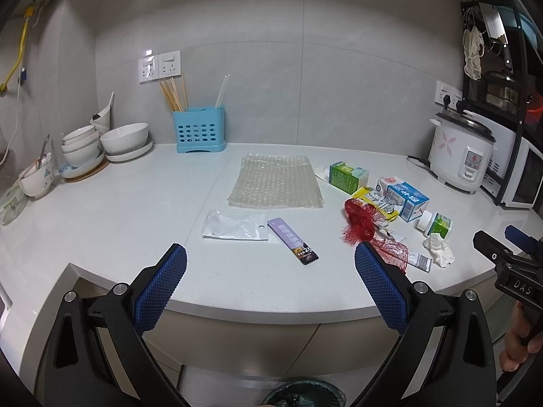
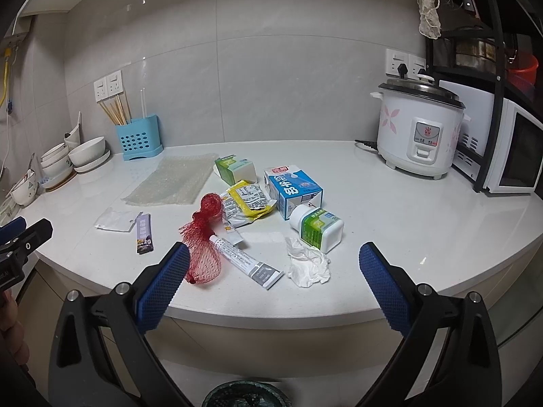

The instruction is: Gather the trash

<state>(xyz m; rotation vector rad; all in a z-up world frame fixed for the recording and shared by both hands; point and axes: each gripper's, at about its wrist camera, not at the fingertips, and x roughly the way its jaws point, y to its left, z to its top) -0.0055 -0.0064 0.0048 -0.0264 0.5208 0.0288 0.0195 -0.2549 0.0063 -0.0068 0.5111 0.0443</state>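
Note:
Trash lies spread on the white counter: a bubble-wrap sheet, a clear plastic bag, a purple sachet, a red net, a tube, a crumpled tissue, a yellow packet, a blue milk carton, a white-green bottle and a green box. My left gripper is open and empty at the counter's front edge. My right gripper is open and empty, in front of the tissue and tube.
A bin with a dark liner stands below the counter edge. A rice cooker and microwave stand at the right. Bowls and a blue utensil holder stand at the back left.

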